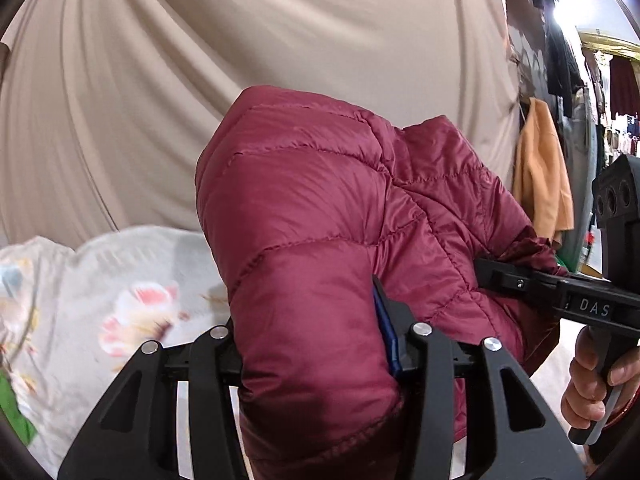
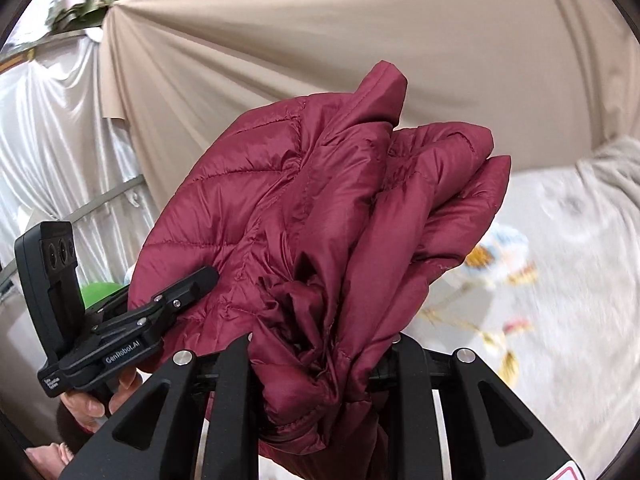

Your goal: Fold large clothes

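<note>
Hanging in folds behind everything, a beige drape fills the background, with a white satin curtain at its left in the right wrist view and an orange garment on a rack at its right in the left wrist view. Below lies a pale floral bedspread, blurred in both views. A maroon quilted puffer jacket is held up off the bedspread, bunched between the two tools and blocking most of the view ahead. The left gripper has its fingers closed on a thick padded fold, the fabric bulging out over them. The right gripper is clamped on a gathered, crumpled bundle of the jacket's edge. Each tool appears in the other's camera, pressed against the jacket's side.
</note>
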Available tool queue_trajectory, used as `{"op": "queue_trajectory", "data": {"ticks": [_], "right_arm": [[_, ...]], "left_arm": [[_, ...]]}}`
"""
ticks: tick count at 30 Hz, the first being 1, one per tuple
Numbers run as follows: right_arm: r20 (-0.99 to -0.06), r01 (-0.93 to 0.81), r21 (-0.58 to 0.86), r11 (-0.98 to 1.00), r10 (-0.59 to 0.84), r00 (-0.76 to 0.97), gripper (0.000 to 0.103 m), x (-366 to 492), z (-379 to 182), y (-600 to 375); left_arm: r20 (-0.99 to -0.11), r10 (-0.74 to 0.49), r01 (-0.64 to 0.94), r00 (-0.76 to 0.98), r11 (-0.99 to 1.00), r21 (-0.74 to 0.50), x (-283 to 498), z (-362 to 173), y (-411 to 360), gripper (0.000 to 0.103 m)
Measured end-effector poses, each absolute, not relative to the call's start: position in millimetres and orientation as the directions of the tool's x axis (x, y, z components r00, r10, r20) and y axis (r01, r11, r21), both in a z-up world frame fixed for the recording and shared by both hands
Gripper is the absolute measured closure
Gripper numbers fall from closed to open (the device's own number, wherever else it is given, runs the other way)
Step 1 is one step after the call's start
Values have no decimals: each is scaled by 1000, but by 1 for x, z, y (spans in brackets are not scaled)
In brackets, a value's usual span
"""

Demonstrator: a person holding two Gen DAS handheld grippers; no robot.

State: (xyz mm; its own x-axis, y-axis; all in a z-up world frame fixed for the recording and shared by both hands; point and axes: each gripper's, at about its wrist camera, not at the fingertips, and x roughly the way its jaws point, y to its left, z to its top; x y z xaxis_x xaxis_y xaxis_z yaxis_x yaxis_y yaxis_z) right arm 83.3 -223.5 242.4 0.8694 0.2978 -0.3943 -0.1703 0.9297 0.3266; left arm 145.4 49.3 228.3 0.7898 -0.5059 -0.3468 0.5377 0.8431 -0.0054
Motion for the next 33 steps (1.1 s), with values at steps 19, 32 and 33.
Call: {"op": "queue_trajectory", "data": {"ticks": [19,32,33], "right_arm": [[-664,94,449,889,261,700,51,167,96,-295],[-723,56,124,991,52,689,103,242,138,-202],[-747,80,124,989,40,663,103,240,124,-209]], "left_arm": [[-605,-423,440,675,888,-129,242,94,90,32],[-638,-323,340,699,935,-102,249,116,56,29],[-659,-305,328,688,940,-93,250,105,58,27]]}}
